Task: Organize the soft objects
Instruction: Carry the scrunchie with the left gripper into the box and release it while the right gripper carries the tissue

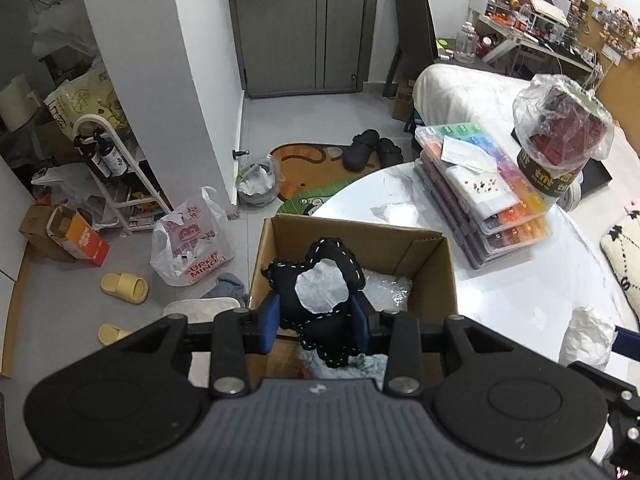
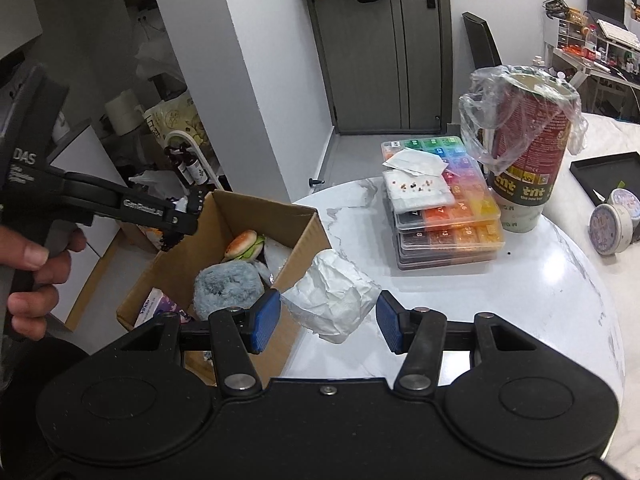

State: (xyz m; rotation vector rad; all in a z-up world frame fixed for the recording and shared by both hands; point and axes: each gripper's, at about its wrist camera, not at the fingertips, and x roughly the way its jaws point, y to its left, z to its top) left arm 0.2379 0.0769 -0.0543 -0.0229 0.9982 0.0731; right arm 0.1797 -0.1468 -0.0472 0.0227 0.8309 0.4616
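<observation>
My left gripper (image 1: 316, 320) is shut on a black plush toy (image 1: 320, 276) with white stitching and a white patch, held above the open cardboard box (image 1: 430, 276). In the right wrist view the box (image 2: 308, 232) holds a plush burger (image 2: 244, 245), a grey fluffy toy (image 2: 228, 286) and a purple packet (image 2: 158, 308). My right gripper (image 2: 326, 320) is open, its blue pads on either side of a crumpled white soft bundle (image 2: 330, 300) on the white table (image 2: 520, 300). The left gripper also shows at the left in the right wrist view (image 2: 176, 220).
Stacked clear bead cases (image 2: 444, 216) and a bagged tall cup (image 2: 528, 148) stand on the table. A black tray (image 2: 608, 172) and round tins (image 2: 610, 228) lie at the right. The floor holds bags (image 1: 192, 248), slippers (image 1: 124, 288) and a rack (image 1: 116, 168).
</observation>
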